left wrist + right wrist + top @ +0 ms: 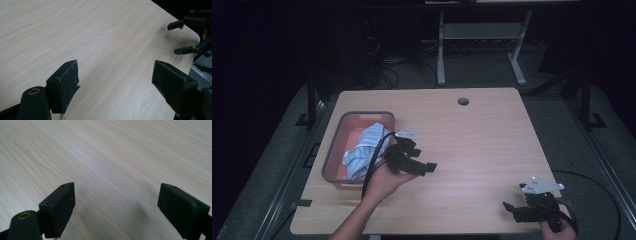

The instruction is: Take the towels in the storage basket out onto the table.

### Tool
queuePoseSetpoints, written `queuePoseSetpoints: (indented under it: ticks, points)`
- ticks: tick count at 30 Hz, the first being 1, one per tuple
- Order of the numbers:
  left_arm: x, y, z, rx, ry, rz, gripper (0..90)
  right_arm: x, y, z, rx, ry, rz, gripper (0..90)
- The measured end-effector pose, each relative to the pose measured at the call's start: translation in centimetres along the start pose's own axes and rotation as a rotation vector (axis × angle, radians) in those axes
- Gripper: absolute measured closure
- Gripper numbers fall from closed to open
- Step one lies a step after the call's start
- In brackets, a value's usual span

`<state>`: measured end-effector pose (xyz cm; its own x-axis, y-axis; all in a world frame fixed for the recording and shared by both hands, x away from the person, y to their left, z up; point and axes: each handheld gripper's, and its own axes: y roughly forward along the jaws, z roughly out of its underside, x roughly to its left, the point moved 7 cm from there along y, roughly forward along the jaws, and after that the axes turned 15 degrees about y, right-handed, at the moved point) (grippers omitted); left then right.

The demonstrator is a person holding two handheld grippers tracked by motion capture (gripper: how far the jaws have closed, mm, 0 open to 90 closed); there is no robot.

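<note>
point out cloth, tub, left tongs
cloth (362, 150), high view, middle of the striped bundle
tub (364, 114), high view, far grey rim
left tongs (115, 77), left gripper view, midway between the open tips

Room dim, edges of frame near black. Light wood table fills centre, round cable hole near far edge. Grey floor beyond and to right. White metal desk legs at upper centre, second desk behind. Tangle of dark cables on floor, upper left of centre.
</note>
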<state>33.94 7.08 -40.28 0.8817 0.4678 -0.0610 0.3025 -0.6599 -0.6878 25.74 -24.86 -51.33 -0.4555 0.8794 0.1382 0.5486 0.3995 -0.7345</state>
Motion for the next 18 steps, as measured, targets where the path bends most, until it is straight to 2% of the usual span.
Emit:
queuePoseSetpoints:
  ticks: [1,2,5,8,13,15,17,18]
  points:
    - [0.0,0.0,0.0,0.0,0.0,0.0,20.9,0.0,0.0,0.0,0.0,0.0,0.0,13.9]
    - [0.6,-0.5,-0.2,-0.011,-0.018,-0.013,20.9,0.1,0.0,0.0,0.0,0.002,-0.001,13.9]
    - [1.2,-1.2,-0.3,-0.006,-0.013,-0.031,20.9,0.2,0.1,0.0,0.005,-0.003,-0.003,13.9]
    - [2.3,-2.3,-0.5,-0.011,-0.03,-0.056,21.0,0.2,0.0,0.0,0.005,-0.005,-0.003,13.9]
    - [3.2,-3.3,-0.4,-0.006,-0.041,-0.07,21.0,-0.1,-0.1,-0.1,-0.002,-0.006,0.002,13.9]
    - [3.6,-3.6,-0.4,-0.012,-0.058,-0.082,21.0,-0.1,-0.1,0.0,-0.002,-0.004,0.003,13.9]
    - [4.1,-3.9,-0.1,0.004,-0.055,-0.088,21.0,-0.1,-0.1,0.0,-0.001,-0.008,0.003,13.9]
    - [4.7,-4.2,0.0,0.0,-0.073,-0.098,21.0,-0.1,-0.1,0.0,-0.002,-0.008,0.003,13.9]
